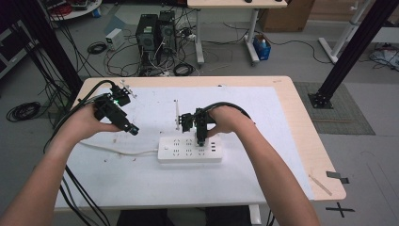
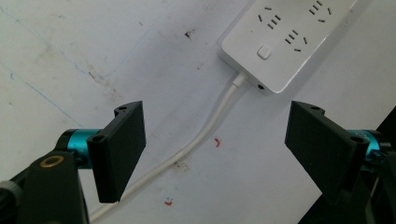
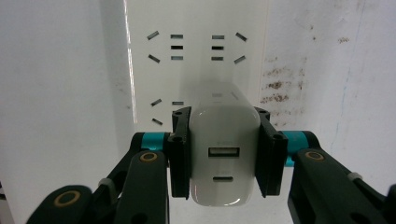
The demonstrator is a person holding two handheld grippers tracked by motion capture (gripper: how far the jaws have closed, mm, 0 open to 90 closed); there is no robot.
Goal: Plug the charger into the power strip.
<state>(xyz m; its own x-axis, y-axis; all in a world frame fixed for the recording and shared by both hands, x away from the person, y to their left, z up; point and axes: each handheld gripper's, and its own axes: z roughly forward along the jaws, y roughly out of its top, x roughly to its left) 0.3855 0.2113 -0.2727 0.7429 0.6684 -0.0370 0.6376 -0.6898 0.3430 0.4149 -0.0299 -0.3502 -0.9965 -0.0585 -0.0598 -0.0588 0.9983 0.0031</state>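
Lab room with PC towers and cable spaghetti on the floor behind, and a wooden table [image 1: 301, 122] with a white mat on top. Everything here hangs off the white power strip [image 1: 189, 149] in the middle of that mat, so I'll place things from it.

The right gripper [image 1: 201, 139] sits right above the strip's right half, pointing straight down, jaws clamped on the flanks of a white USB charger [image 3: 225, 163]. In the right gripper view you're looking at the charger's back end, with a USB-A port and a USB-C port under it, and beyond it the strip's socket slots. So the charger's long axis runs straight down toward the strip face, and the prongs look lined up over a socket. I can't tell if they're seated yet, since the charger body hides the contact.

The left gripper [image 1: 133, 129] hangs off the strip's left end, above its white cord [image 2: 205, 133], jaws wide apart with nothing between them.

My guess: the move that matters is a straight push down along that axis, and the right hand is clearly the nearer one.
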